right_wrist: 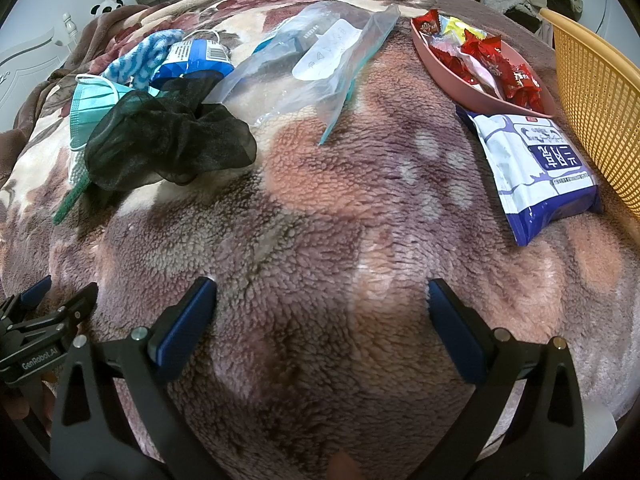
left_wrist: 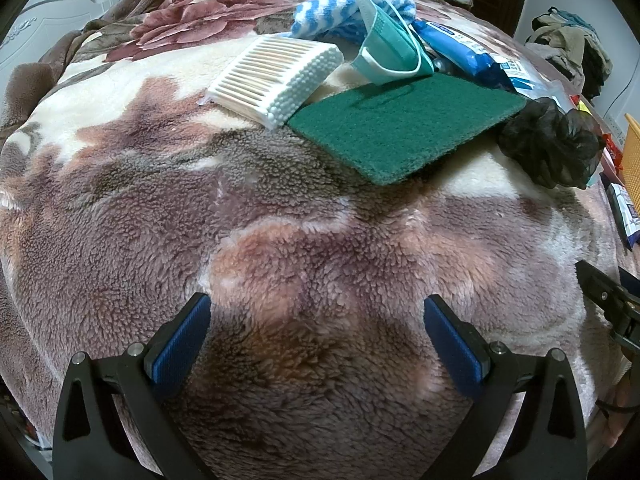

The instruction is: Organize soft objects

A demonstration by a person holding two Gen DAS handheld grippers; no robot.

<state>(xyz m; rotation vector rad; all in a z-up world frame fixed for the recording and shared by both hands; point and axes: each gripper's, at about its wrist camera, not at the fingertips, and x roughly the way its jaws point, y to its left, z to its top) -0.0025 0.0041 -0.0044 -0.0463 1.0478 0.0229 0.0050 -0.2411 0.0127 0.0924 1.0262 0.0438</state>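
Note:
On the floral fleece blanket (left_wrist: 280,216) lie a green scouring pad (left_wrist: 400,128), a pack of cotton swabs (left_wrist: 276,80), a teal face mask (left_wrist: 388,48), a blue-and-white striped cloth (left_wrist: 332,16) and a black mesh scrunchie (left_wrist: 548,140). My left gripper (left_wrist: 316,312) hovers open over bare blanket, well short of the pad. The right wrist view has the scrunchie (right_wrist: 168,140) at the left over the mask (right_wrist: 92,108) and the pad's edge (right_wrist: 70,200). My right gripper (right_wrist: 322,300) is open above bare blanket, holding nothing.
A clear zip bag (right_wrist: 320,60), a blue packet (right_wrist: 192,60), a pink tray (right_wrist: 472,96) of red wrapped sweets, a blue-and-white wipes pack (right_wrist: 536,168) and a yellow mesh basket (right_wrist: 596,96) sit at the right. The other gripper's body (right_wrist: 36,340) shows lower left. Clothes are piled beyond the bed.

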